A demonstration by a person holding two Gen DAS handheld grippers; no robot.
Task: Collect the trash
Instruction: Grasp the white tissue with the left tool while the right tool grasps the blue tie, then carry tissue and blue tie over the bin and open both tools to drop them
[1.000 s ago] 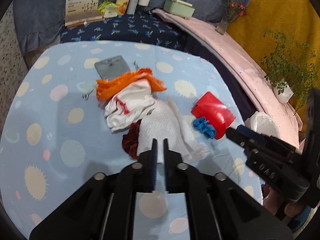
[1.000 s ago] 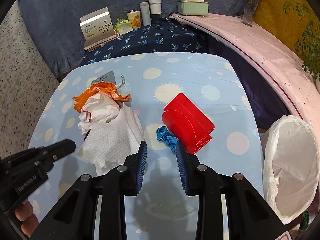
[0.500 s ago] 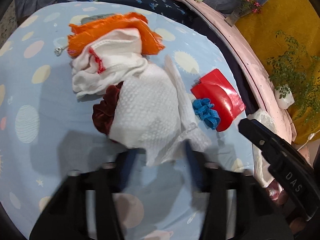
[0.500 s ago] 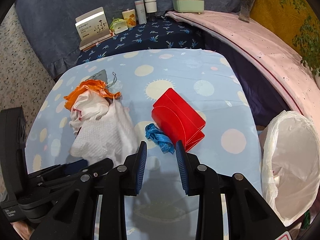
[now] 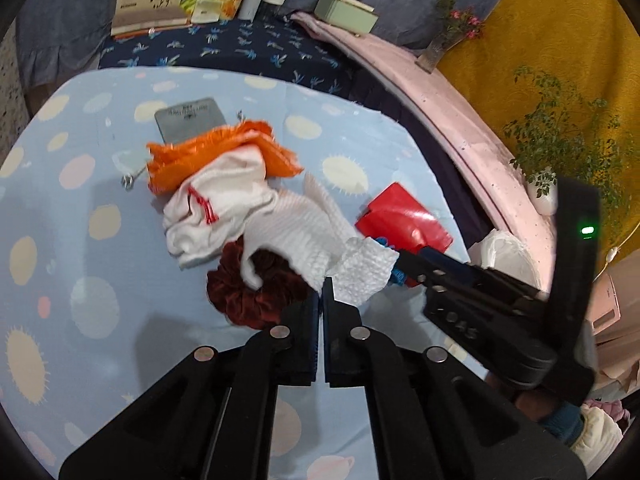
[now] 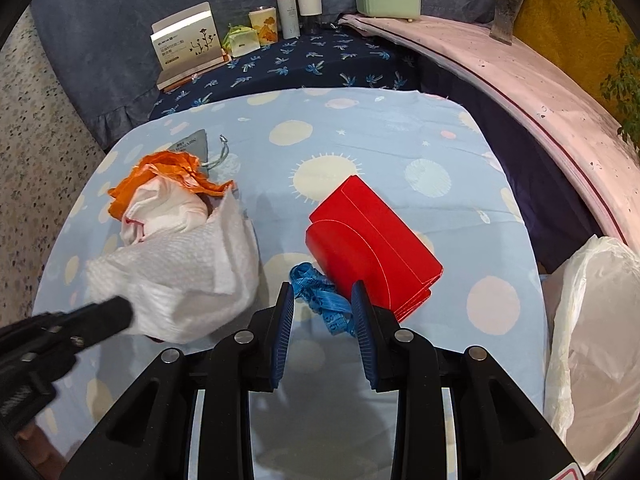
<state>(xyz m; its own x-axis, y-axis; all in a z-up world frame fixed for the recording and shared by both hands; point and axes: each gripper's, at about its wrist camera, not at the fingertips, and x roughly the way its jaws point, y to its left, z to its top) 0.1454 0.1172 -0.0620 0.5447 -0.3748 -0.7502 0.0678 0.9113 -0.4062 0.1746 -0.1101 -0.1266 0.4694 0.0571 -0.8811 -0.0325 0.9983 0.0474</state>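
Observation:
My left gripper [image 5: 322,292] is shut on the near edge of a white paper towel [image 5: 304,228], which hangs lifted from a pile. The pile holds crumpled orange paper [image 5: 224,152], a white cloth with red marks [image 5: 216,204] and a dark red scrunchie [image 5: 252,296]. In the right wrist view the left gripper [image 6: 116,312] pinches the paper towel [image 6: 180,264] from the left. My right gripper [image 6: 322,286] is open, its jaws on either side of a blue tape [image 6: 320,300] without pressing it. A red folded box [image 6: 372,240] lies just beyond the tape.
A white trash bag [image 6: 592,320] stands open off the table's right edge. A grey pouch [image 6: 192,144] with a cord lies behind the pile. Boxes, cups and bottles [image 6: 288,12] line the dark blue shelf at the back. A pink ledge [image 6: 520,80] curves along the right.
My left gripper opened around the paper towel's edge, then shut on it and raised it, baring the scrunchie. My right gripper sank closer to the blue tape, its jaws unchanged.

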